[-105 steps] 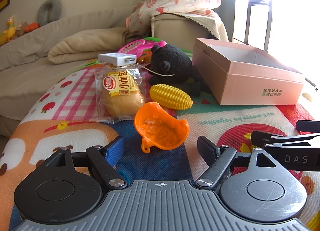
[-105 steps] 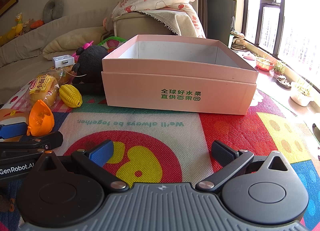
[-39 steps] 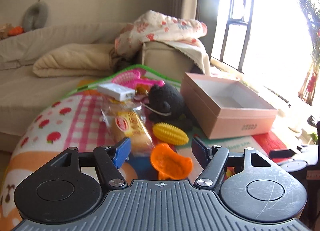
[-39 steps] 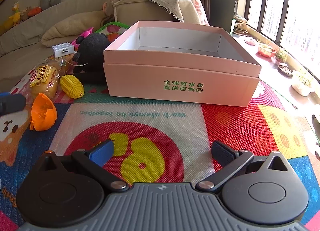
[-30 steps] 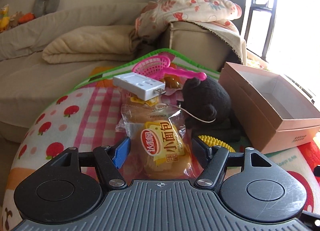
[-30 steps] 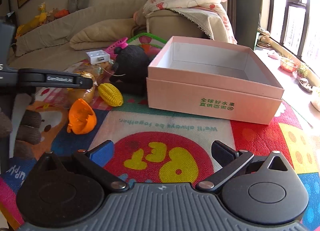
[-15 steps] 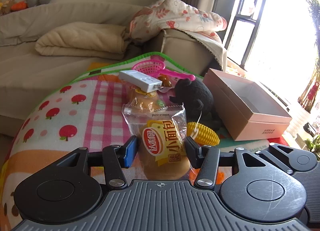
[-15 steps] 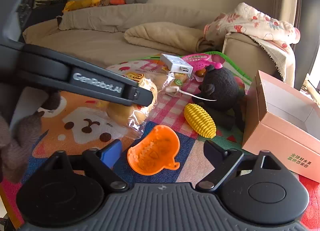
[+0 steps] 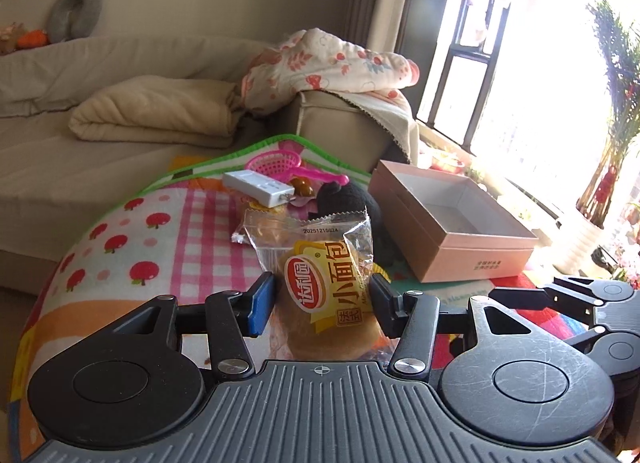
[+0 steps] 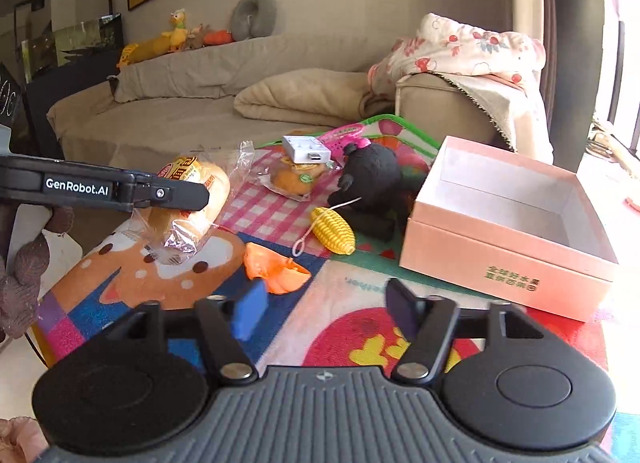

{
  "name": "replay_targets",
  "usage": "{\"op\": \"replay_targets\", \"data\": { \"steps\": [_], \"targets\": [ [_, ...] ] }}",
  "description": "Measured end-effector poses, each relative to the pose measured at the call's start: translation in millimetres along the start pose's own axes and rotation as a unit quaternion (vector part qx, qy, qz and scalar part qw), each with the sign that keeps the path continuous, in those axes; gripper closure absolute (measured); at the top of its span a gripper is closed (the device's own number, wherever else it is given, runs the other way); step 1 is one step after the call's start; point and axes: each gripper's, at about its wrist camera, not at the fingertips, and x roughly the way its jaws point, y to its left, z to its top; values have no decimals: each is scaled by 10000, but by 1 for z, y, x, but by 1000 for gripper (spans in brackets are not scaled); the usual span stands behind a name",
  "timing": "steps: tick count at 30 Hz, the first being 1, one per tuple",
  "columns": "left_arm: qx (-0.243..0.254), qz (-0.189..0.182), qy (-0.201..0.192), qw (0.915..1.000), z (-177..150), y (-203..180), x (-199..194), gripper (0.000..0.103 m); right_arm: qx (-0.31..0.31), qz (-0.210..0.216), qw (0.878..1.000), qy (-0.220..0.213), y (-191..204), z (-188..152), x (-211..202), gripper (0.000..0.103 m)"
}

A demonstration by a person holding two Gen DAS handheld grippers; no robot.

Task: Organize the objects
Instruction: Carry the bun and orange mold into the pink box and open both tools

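My left gripper [image 9: 322, 299] is shut on a packaged bread roll [image 9: 332, 295] and holds it above the play mat; from the right wrist view the roll [image 10: 188, 203] hangs in the left gripper [image 10: 176, 195]. My right gripper [image 10: 322, 313] is open and empty over the mat. The open pink box [image 10: 508, 223] stands to the right and also shows in the left wrist view [image 9: 448, 219]. An orange cup [image 10: 276, 269], a yellow toy corn [image 10: 334, 231], a black plush [image 10: 370, 179], a second bread pack [image 10: 294, 179] and a white adapter [image 10: 306, 149] lie on the mat.
A pink toy net [image 9: 280, 163] lies at the mat's far edge. A beige sofa with a folded blanket [image 10: 304, 99] runs behind. A padded stool with a floral cloth [image 10: 464, 63] stands behind the box. A window and a plant [image 9: 616, 111] are at the right.
My left gripper closed on the bread roll and lifted it off the mat. My right gripper swung left and moved back from the orange cup, narrowing somewhat.
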Motion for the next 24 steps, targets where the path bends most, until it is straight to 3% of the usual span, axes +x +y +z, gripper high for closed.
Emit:
{"op": "replay_targets", "data": {
  "steps": [4, 7, 9, 15, 18, 21, 24],
  "targets": [
    [-111, 256, -92, 9996, 4, 11, -14, 47, -6, 176, 9994, 284, 24, 9, 42, 24],
    [-187, 336, -88, 9992, 7, 18, -17, 47, -153, -21, 9988, 464, 40, 13, 71, 26],
    [-165, 339, -90, 9992, 6, 18, -19, 47, -172, -76, 9980, 596, 41, 13, 77, 50],
    [-53, 5, 164, 9999, -2, 0, -9, 47, -131, -144, 9996, 195, 15, 3, 11, 49],
    [-365, -591, 264, 9972, 2, -19, 0, 47, -61, -319, 9995, 37, -7, -11, -31, 49],
    [-286, -1101, 103, 9935, 25, -55, 17, 47, 94, -689, 9976, -55, -28, -22, -60, 49],
    [87, -1310, -247, 9910, 61, -102, 48, 47, 254, -1074, 9937, -201, -45, -30, -78, 49]
  ]
}}
